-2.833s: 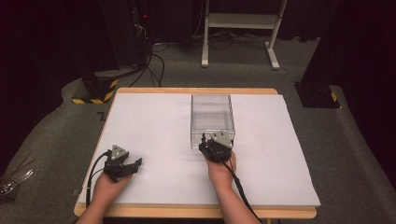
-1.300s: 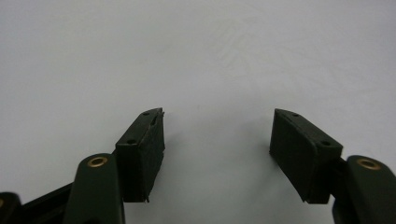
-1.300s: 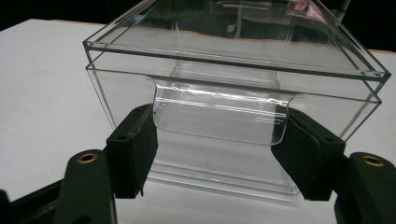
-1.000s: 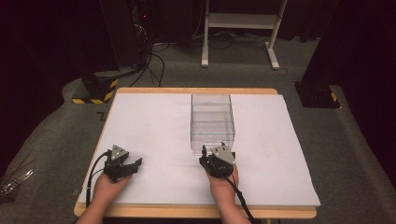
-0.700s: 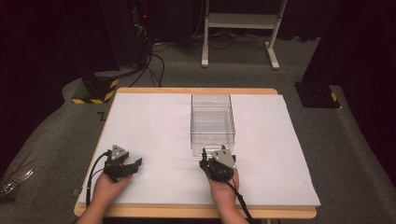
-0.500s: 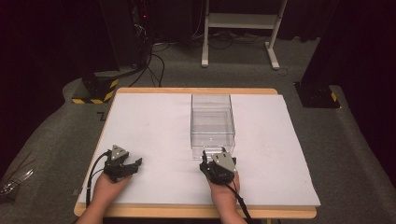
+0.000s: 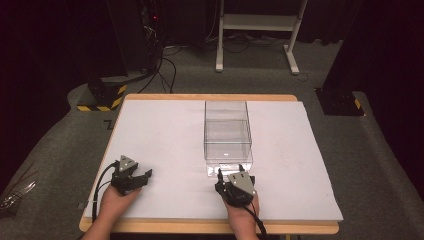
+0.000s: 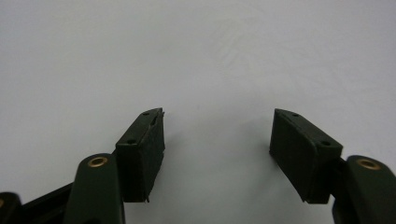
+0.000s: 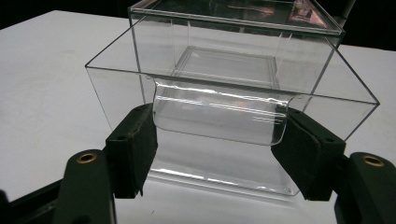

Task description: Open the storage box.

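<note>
Gripping clear plastic drawer [image 9: 219, 84] handle [image 9: 218, 119] (curved, glossy)

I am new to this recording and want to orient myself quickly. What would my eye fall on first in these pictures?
First, the clear plastic box at the middle of the white table, with its drawer partly pulled out toward the person. The right gripper grips the drawer's curved handle between its jaws. The left gripper rests open on bare table at the near left.
</note>
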Demonstrator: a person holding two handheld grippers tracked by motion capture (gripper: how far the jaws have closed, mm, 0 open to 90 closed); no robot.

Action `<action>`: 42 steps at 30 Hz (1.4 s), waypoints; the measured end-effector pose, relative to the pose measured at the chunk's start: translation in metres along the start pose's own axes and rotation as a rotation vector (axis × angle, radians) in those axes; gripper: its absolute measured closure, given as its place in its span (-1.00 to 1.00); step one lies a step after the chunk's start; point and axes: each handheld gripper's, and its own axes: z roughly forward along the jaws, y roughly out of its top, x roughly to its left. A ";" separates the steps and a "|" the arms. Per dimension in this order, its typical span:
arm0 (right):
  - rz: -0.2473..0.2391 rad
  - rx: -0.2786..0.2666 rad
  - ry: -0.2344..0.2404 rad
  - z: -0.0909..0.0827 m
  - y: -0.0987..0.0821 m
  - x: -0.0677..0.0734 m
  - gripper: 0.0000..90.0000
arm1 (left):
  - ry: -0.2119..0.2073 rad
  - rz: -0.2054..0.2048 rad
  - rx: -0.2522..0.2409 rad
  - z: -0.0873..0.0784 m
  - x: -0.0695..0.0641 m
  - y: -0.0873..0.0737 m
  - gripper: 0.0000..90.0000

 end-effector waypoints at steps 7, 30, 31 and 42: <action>-0.003 -0.003 -0.001 -0.008 -0.004 0.002 -0.29 | 0.001 0.001 -0.002 0.000 0.000 0.000 -0.21; -0.003 -0.004 0.005 -0.034 -0.020 0.005 -0.29 | 0.001 0.001 -0.003 0.000 0.000 0.000 -0.21; -0.001 -0.006 0.006 -0.035 -0.021 0.006 -0.29 | 0.001 0.001 -0.003 0.000 0.000 0.000 -0.21; -0.004 -0.011 0.012 -0.049 -0.027 0.008 -0.29 | 0.002 0.001 -0.003 0.000 0.000 0.000 -0.21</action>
